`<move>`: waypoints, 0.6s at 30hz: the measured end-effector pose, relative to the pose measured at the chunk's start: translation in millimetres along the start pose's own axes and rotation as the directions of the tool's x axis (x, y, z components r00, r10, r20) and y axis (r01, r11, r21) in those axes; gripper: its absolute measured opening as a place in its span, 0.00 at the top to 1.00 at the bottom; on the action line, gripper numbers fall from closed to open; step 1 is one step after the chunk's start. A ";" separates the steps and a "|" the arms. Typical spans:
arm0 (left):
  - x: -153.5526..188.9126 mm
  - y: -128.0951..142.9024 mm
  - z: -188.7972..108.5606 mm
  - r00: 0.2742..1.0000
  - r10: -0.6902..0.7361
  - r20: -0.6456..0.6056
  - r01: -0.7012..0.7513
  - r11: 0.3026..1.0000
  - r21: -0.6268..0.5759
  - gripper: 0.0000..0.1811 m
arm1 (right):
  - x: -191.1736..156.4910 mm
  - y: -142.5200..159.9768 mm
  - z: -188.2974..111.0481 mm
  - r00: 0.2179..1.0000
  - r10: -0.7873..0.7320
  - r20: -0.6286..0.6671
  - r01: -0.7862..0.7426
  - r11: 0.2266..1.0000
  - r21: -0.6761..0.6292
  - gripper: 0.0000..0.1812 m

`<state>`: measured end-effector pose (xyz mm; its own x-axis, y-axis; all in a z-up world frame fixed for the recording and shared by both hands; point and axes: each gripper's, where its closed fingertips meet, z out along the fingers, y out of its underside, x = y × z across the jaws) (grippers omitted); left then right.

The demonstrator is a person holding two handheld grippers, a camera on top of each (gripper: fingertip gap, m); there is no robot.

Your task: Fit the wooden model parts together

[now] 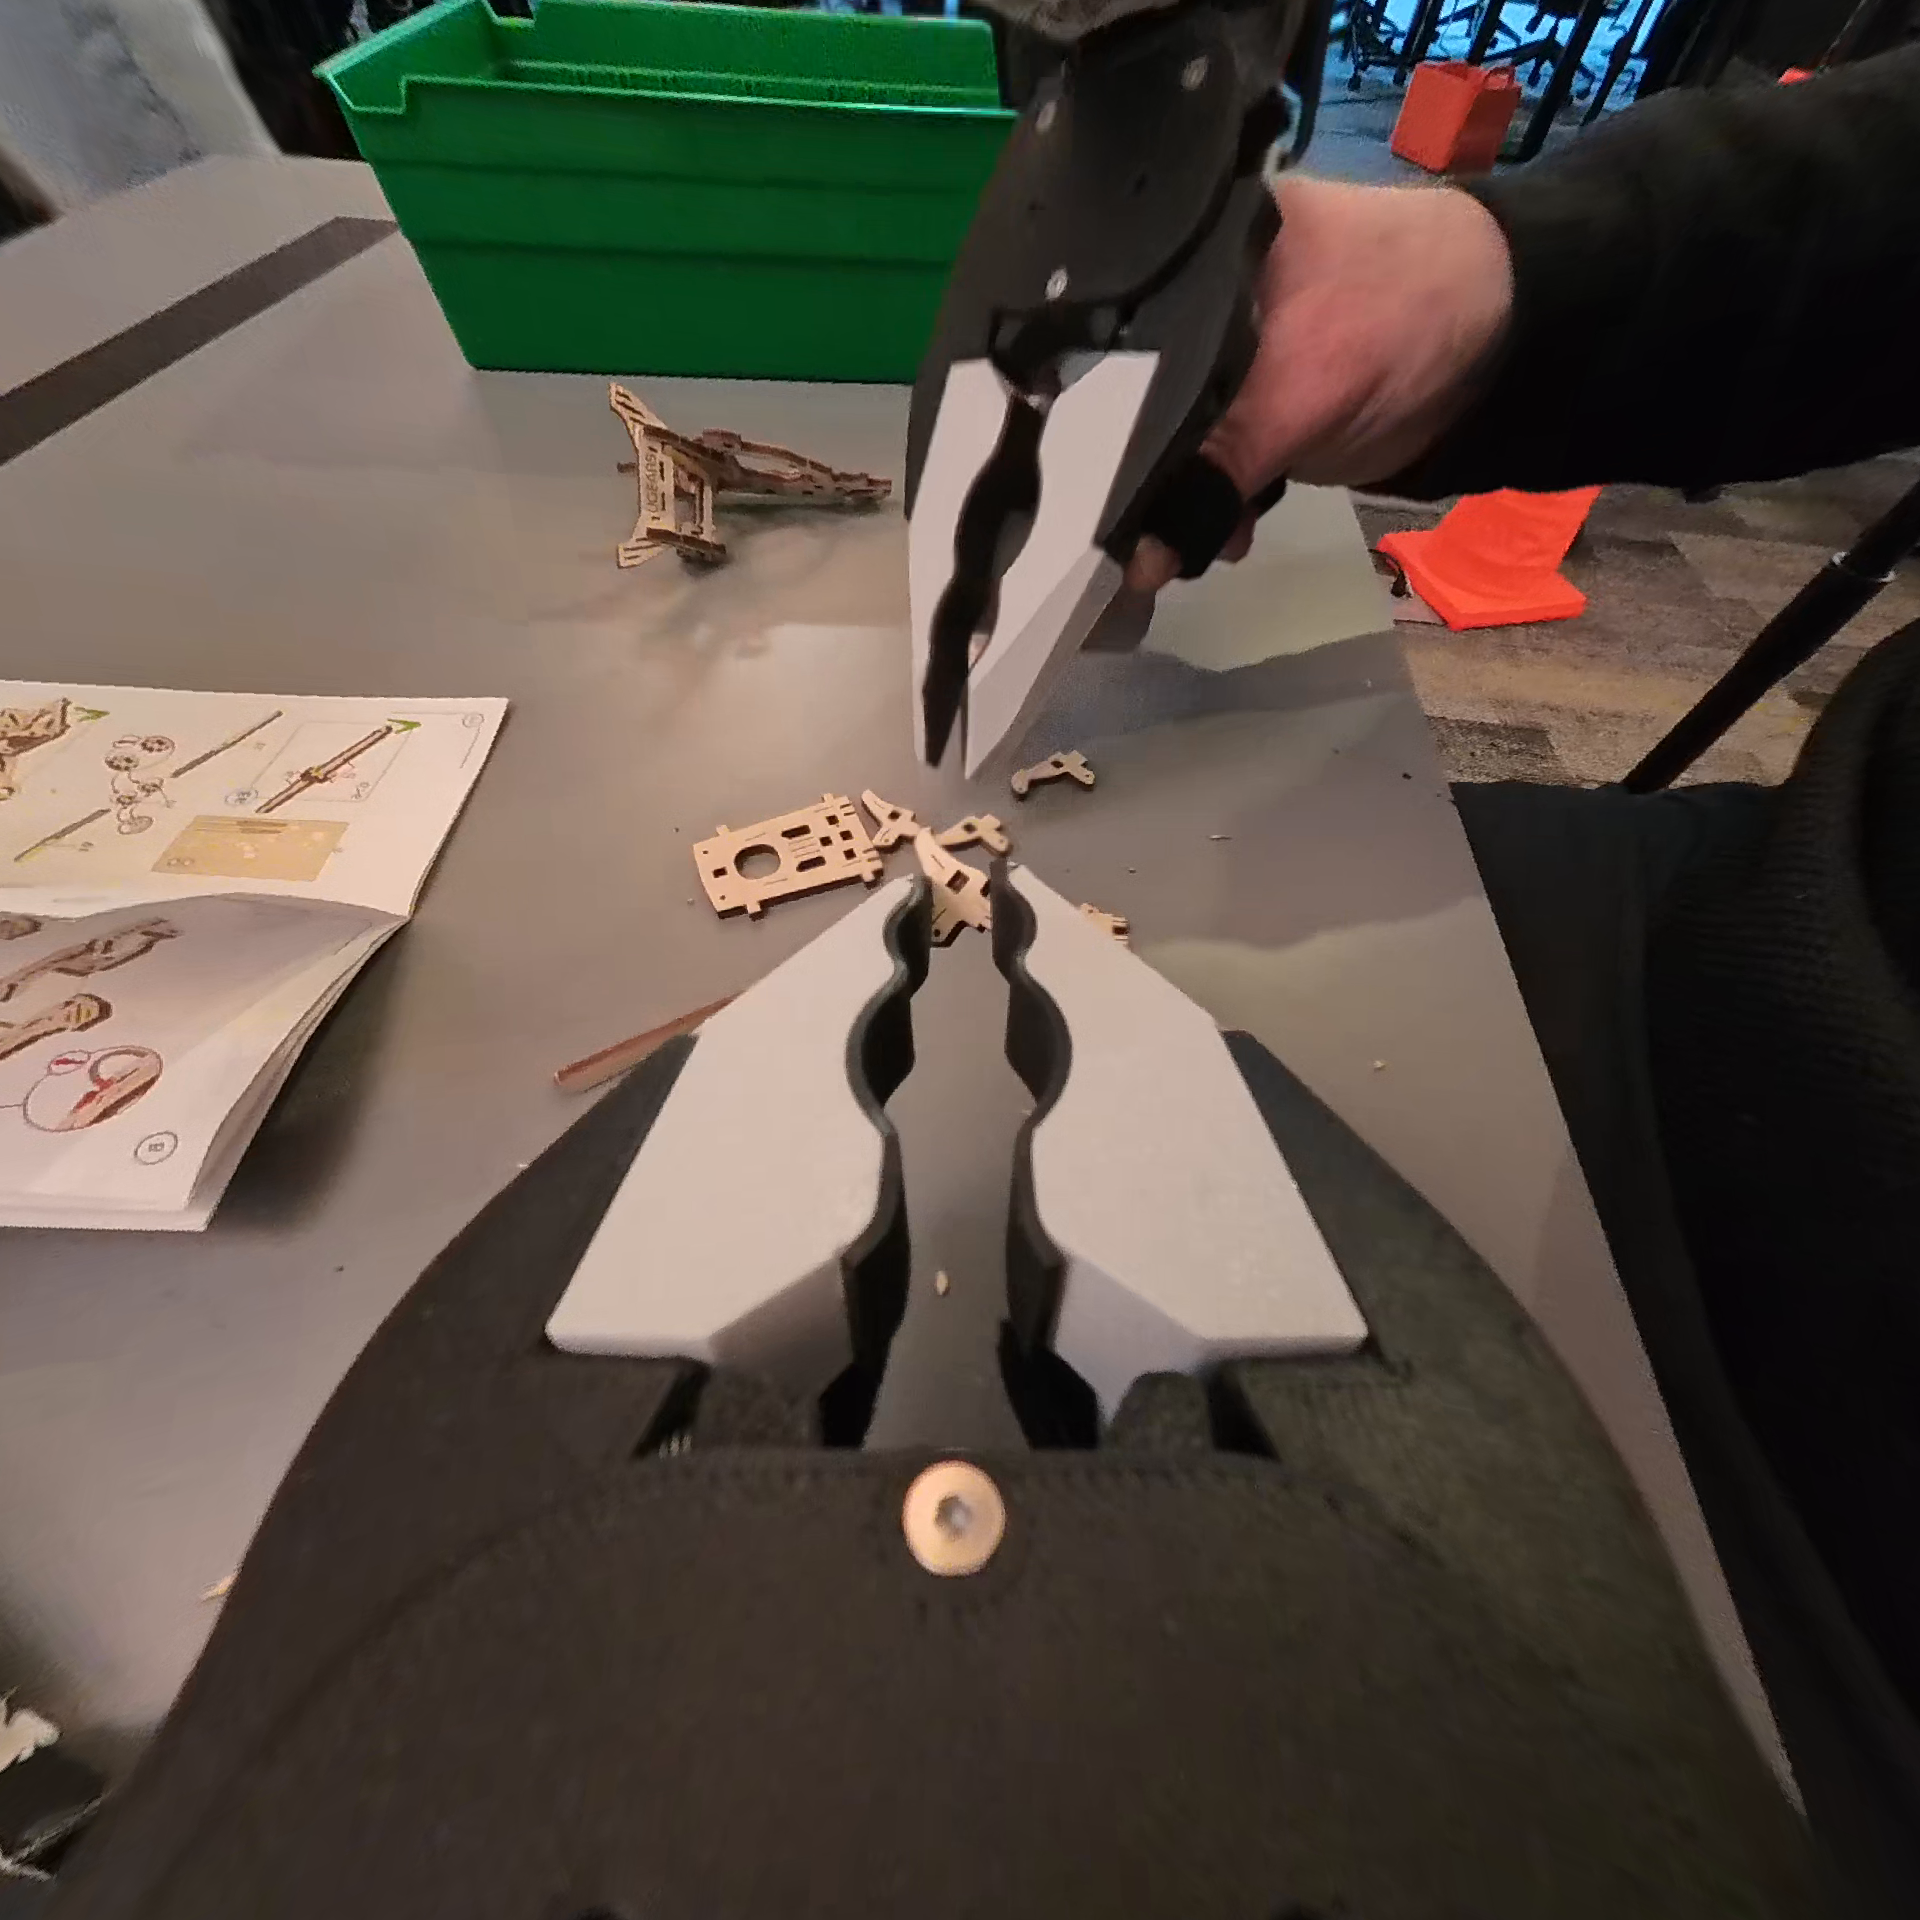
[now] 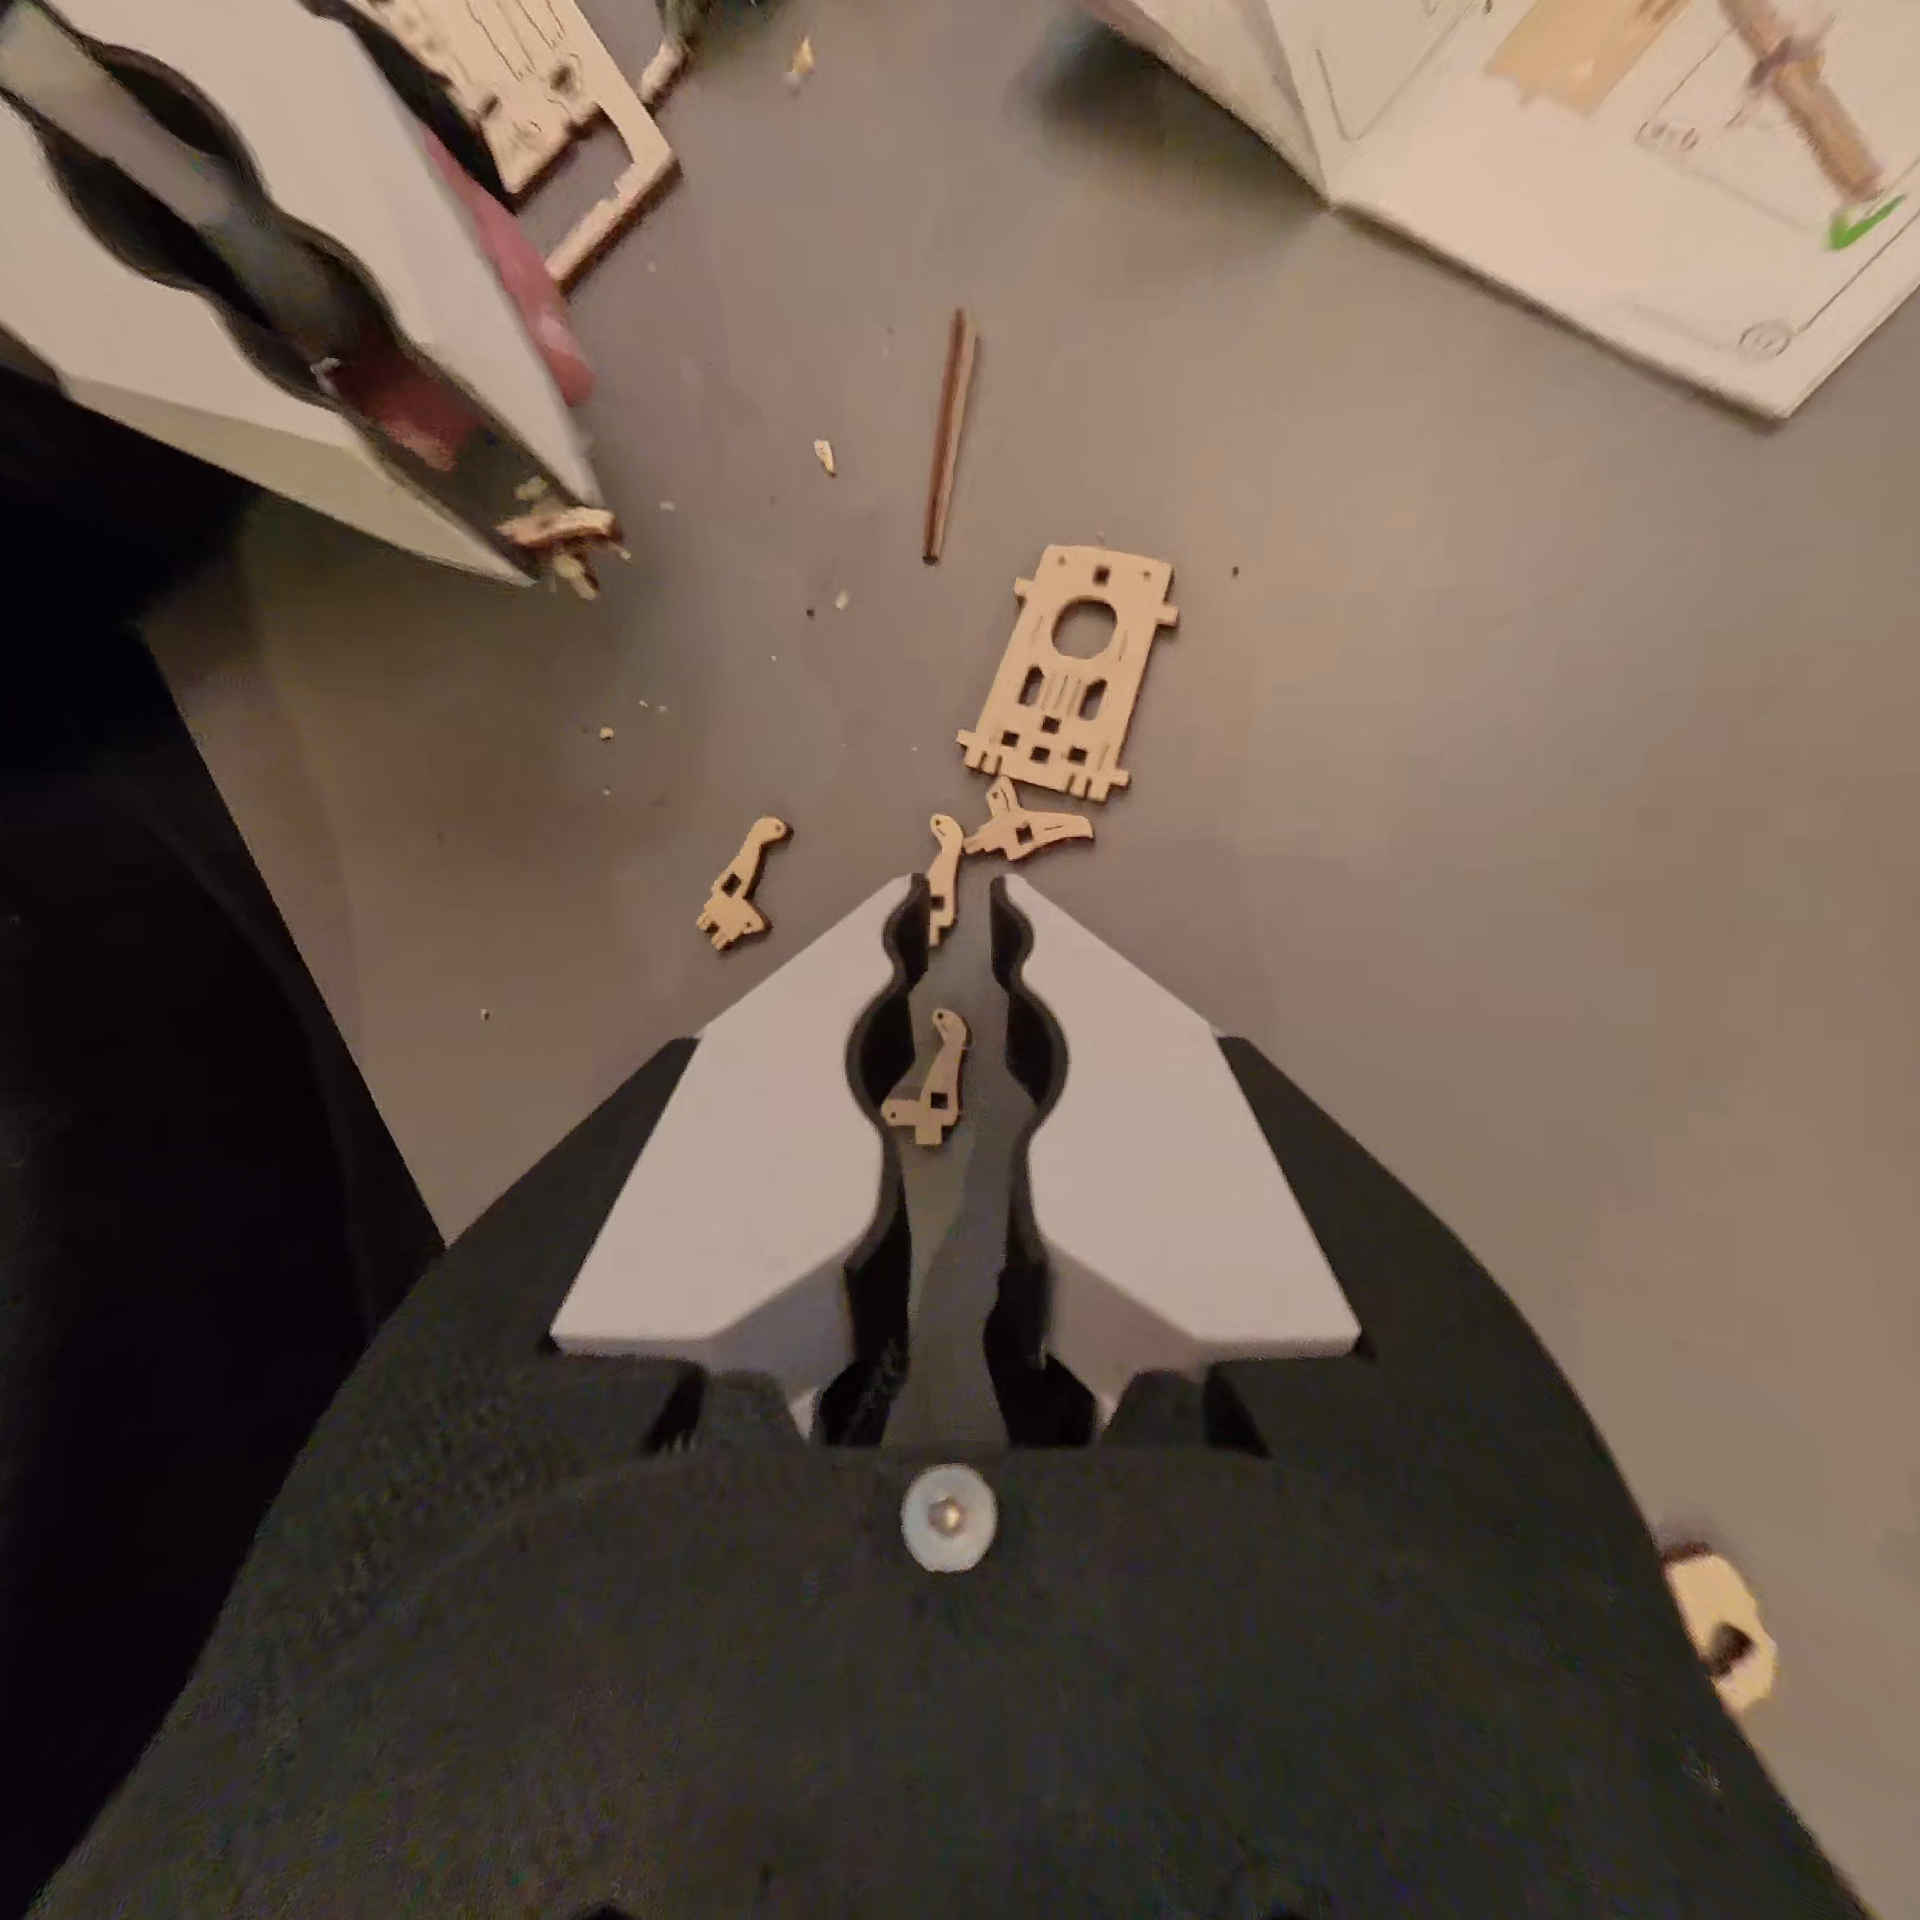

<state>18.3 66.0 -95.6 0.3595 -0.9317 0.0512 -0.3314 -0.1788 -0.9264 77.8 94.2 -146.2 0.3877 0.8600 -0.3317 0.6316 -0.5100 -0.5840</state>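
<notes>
In the left wrist view the left gripper (image 1: 958,883) hovers low over a grey table (image 1: 364,540), its grey fingers (image 1: 769,1122) drawn close with a narrow gap at the tips, where a small wooden piece (image 1: 954,878) sits; from the right wrist view this looks pinched, though the tip is blurred there. Just beyond the tips lie a flat slotted wooden plate (image 1: 787,854) and a few small lever-shaped wooden parts (image 1: 1051,774), scattered close together. The right gripper (image 1: 948,756) points steeply down at the table just above those parts, held by a bare hand (image 1: 1371,343) in a dark sleeve; its fingers stand slightly apart with nothing between them. Farther back rests a partly built wooden model (image 1: 717,478) near a green plastic bin (image 1: 665,208), and an open instruction booklet (image 1: 208,935) lies to the left. In the right wrist view the right gripper (image 2: 954,883) looks down on the table, fingers (image 2: 1132,1132) parted, a small lever part (image 2: 943,878) lying at the tips and another lever part (image 2: 928,1081) visible on the table through the gap. The slotted plate (image 2: 1070,675) lies just ahead, a thin wooden stick (image 2: 951,436) beyond it, and the left gripper (image 2: 566,551) enters from the upper left.
</notes>
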 end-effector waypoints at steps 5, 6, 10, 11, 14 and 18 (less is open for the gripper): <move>-2.1 3.2 4.8 0.999 0.043 0.028 -0.042 0.999 -0.032 0.95 | -26.4 -6.5 -11.4 0.979 -0.203 0.000 0.203 0.979 0.008 0.88; -2.5 2.8 5.3 0.999 0.044 0.030 -0.043 0.999 -0.032 0.95 | -35.0 -4.0 -8.6 0.970 -0.242 0.010 0.242 0.970 -0.004 0.87; -3.2 1.9 5.8 0.998 0.046 0.034 -0.046 0.999 -0.026 0.95 | -50.4 9.8 11.4 0.928 -0.367 -0.062 0.362 0.929 -0.075 0.86; -3.2 1.4 5.6 0.998 0.047 0.035 -0.046 0.999 -0.023 0.95 | -51.5 12.8 16.1 0.913 -0.398 -0.091 0.390 0.916 -0.095 0.86; -3.5 0.9 5.7 0.998 0.048 0.036 -0.048 0.999 -0.021 0.95 | -51.8 15.1 22.7 0.856 -0.485 -0.176 0.467 0.874 -0.134 0.88; -2.6 1.8 7.1 0.998 0.058 0.036 -0.056 0.998 -0.032 0.95 | -52.5 15.8 23.4 0.843 -0.497 -0.206 0.480 0.868 -0.127 0.96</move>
<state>23.0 70.4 -100.0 0.3712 -0.9284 -0.0158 -0.3785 -0.1358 -0.9156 51.8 41.3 -155.4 0.1515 0.9749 0.1633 0.8197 -0.0316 -0.5719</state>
